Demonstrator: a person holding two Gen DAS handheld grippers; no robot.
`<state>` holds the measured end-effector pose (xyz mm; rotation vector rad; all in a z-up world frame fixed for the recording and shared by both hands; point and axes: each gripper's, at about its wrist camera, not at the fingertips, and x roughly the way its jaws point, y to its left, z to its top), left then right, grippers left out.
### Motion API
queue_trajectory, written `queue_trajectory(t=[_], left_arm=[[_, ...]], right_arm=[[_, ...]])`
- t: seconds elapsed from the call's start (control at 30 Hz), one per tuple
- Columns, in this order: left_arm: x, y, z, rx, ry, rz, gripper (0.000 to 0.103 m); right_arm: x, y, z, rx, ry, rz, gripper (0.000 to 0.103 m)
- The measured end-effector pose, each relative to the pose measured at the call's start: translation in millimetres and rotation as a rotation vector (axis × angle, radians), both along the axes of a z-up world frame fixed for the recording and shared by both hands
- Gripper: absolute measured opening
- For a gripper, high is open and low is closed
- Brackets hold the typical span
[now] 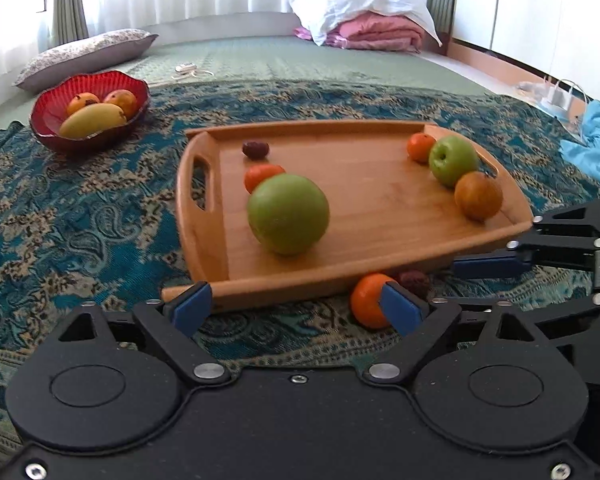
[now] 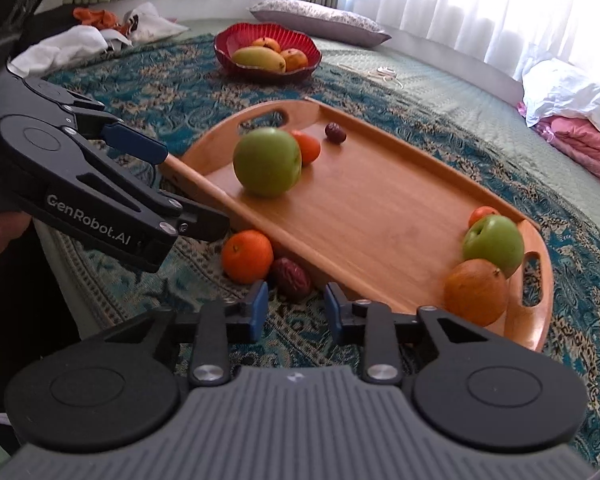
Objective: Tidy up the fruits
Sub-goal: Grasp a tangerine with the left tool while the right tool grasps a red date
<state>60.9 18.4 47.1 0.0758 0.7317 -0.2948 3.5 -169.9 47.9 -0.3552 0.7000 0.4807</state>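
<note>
Two fruits are lying off the tray [image 2: 380,216], on the bedspread [image 2: 172,80] against its near rim: an orange [image 2: 247,256] and a date [image 2: 291,279] touching it. The right gripper [image 2: 295,309] is hovering with jaws parted and empty, the date lying just ahead between its fingers, the orange slightly to the left. The left gripper [image 1: 296,307] is gaping wide and empty too, with the orange [image 1: 369,299] sitting by its right pad. Judging from this, the right is lining up better for the date.
</note>
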Motion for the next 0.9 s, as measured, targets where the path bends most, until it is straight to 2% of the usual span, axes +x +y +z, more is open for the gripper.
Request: queue_trajectory(t=[0.07,0.13,0.23,0.37,0.57,0.67,0.8,0.9], left_arm=[[1,-2,-3,-0.006,0.016,-0.012,0.081],[2,-3,-4,-0.016,0.028,-0.022,0.080],[4,-6,-6,-0.035,0.044,-0.046,0.078],[8,-11,-10,-0.060,0.072,-0.072,0.068],[21,-8,-18,-0.172,0.155,-0.078,0.052],[27,-6,-20,-0.217,0.182,-0.077,0.047],[28,-5,-20,-0.238,0.193,-0.074,0.044],[30,-6,-20,-0.269,0.202,-0.082,0.031]], right_arm=[[3,-1,-4,0.004,0.007,-0.009,0.039],[5,-1,-7,0.016,0.013,-0.021,0.038],[9,-3,-9,0.037,0.018,-0.032,0.038],[13,-3,-12,0.059,0.027,-0.034,0.038],[16,-2,-15,0.081,0.034,-0.036,0.035],[18,-4,-17,0.093,0.038,-0.045,0.034],[19,-6,-18,0.106,0.046,-0.052,0.033],[18,-6,-19,0.107,0.044,-0.054,0.032]])
